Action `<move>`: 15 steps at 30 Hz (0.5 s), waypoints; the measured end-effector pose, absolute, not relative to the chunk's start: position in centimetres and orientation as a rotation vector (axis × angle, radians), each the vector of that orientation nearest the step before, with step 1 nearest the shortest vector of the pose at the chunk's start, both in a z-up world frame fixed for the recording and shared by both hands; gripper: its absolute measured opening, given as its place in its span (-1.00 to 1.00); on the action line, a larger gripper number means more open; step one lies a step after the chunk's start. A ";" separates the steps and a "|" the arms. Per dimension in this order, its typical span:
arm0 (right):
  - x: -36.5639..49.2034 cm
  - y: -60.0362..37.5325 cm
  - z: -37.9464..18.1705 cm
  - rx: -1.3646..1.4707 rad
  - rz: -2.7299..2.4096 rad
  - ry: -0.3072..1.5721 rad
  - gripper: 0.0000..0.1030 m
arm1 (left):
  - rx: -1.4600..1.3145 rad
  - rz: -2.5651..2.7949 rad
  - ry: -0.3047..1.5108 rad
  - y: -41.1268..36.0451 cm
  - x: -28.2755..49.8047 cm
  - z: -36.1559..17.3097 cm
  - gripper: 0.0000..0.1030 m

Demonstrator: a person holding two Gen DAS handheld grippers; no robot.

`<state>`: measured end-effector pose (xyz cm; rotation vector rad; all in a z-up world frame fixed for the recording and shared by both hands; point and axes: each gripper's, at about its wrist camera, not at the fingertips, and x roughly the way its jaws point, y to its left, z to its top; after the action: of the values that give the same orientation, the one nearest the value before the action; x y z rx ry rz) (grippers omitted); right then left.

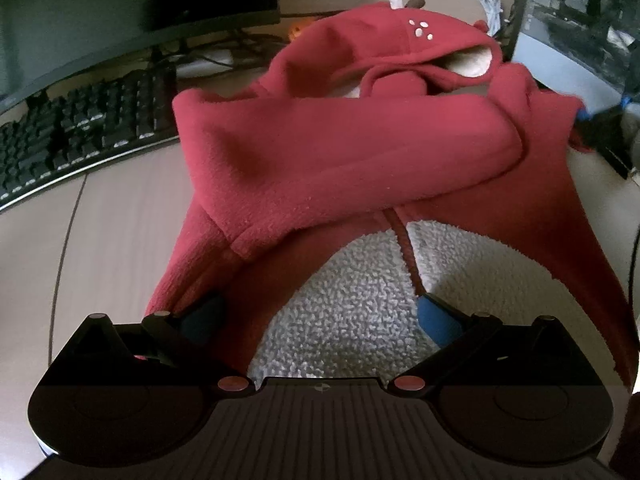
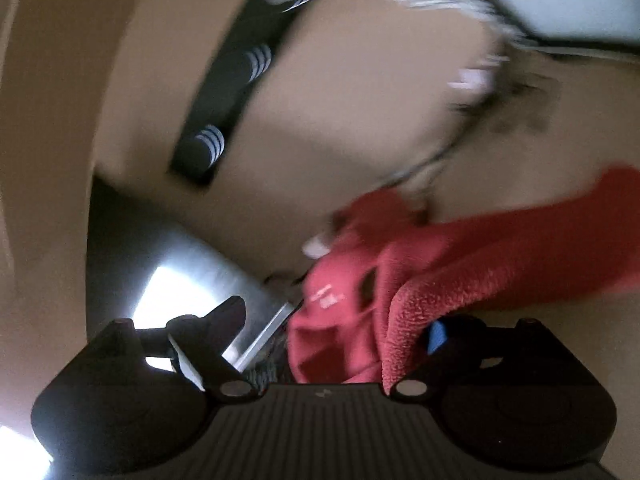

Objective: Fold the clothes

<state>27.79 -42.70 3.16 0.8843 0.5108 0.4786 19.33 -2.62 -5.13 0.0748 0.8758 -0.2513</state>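
Note:
A red fleece hooded garment (image 1: 344,148) with a white fuzzy belly panel (image 1: 352,300) lies on the desk, hood at the far end, one sleeve folded across the chest. My left gripper (image 1: 320,320) is open just above the garment's lower part, its fingers (image 1: 436,320) wide apart over the white panel. In the blurred right wrist view, my right gripper (image 2: 336,332) has wide-apart jaws, and red fleece (image 2: 460,276) drapes over its right finger (image 2: 438,336). I cannot tell whether it pinches the cloth.
A black keyboard (image 1: 80,128) and a monitor (image 1: 136,4) stand to the left of the garment. White cable (image 1: 490,0) and dark equipment (image 1: 588,40) are at the far right. The tan desk top (image 1: 112,240) shows left of the garment.

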 end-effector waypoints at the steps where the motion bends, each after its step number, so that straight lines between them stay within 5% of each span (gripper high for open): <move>1: 28.2 -40.3 3.8 0.831 0.517 0.529 0.79 | 0.071 -0.250 0.875 -2.6 19.2 -5.1 1.00; 8: 27.9 -22.1 3.9 0.147 0.608 0.790 0.86 | 0.062 -0.268 0.856 -2.2 18.1 -5.0 1.00; 15: 26.2 -22.3 6.1 0.111 0.614 0.759 0.92 | 0.044 -0.310 0.830 -1.4 16.9 -5.1 1.00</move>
<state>26.15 -22.30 6.07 0.1109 0.7587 0.6136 16.92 -1.45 -5.08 0.0441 0.8303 -0.3102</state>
